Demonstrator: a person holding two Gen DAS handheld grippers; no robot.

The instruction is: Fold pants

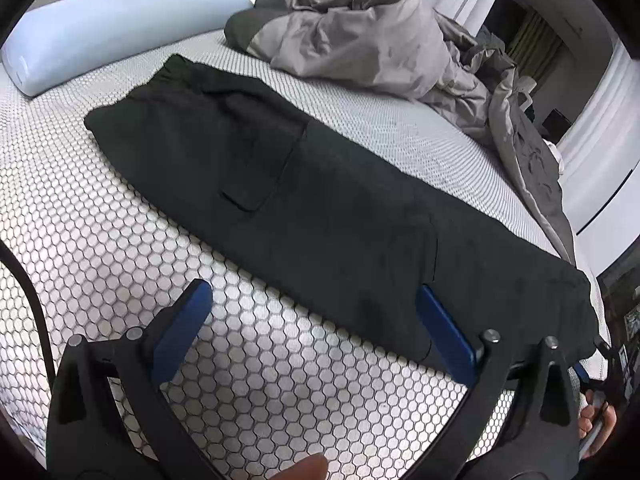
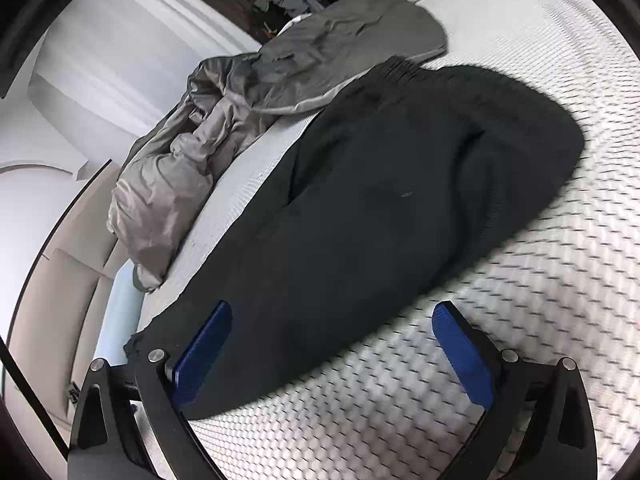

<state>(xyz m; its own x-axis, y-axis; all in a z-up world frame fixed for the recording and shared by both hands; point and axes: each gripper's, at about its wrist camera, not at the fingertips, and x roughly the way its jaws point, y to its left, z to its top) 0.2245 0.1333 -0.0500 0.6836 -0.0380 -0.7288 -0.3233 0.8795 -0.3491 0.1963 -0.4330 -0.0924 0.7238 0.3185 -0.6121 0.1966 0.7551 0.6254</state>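
Left wrist view: pants (image 1: 320, 208) laid flat lengthwise on bed (image 1: 100, 240), ready for folding | left gripper (image 1: 316, 292) wide, empty, at leg edge | right gripper (image 2: 332, 312) wide, empty, over cuff end.

a bed (image 1: 100, 240) with a white cover printed in a dark honeycomb pattern carries everything. black pants (image 1: 304, 208) lie flat and lengthwise across it, waistband toward the far end. a pale blue pillow (image 1: 108, 28) rests at the head. a crumpled grey duvet (image 1: 360, 28) is heaped along the far side, near the pants.
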